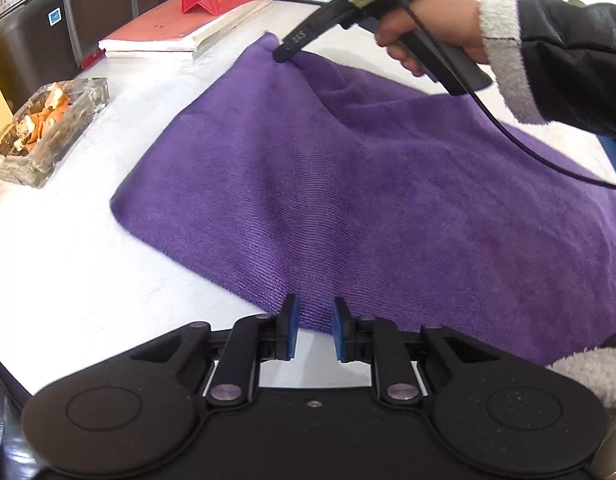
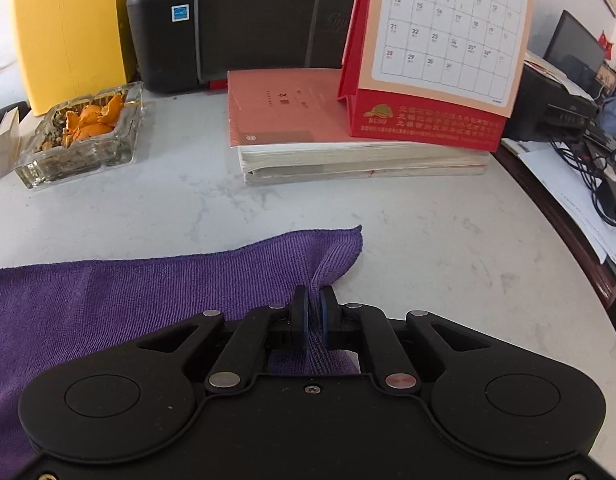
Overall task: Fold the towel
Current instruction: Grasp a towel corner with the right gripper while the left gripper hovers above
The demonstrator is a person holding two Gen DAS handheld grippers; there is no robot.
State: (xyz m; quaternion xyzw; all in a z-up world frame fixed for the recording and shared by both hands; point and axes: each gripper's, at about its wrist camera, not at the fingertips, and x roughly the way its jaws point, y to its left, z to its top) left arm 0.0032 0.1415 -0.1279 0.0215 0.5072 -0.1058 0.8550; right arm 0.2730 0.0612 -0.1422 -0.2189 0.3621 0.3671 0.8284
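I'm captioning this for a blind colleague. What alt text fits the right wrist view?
The right gripper pinches a corner of the purple towel on a white table. Behind stand a glass ashtray, a red book and a desk calendar.

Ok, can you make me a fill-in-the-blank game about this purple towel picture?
1. The towel is the colour ____.
2. The right tool is pinching the towel near its far ____.
3. The glass ashtray holds ____ peel.
4. The red calendar stands on a stack of ____.

Missing words: purple; corner; orange; books
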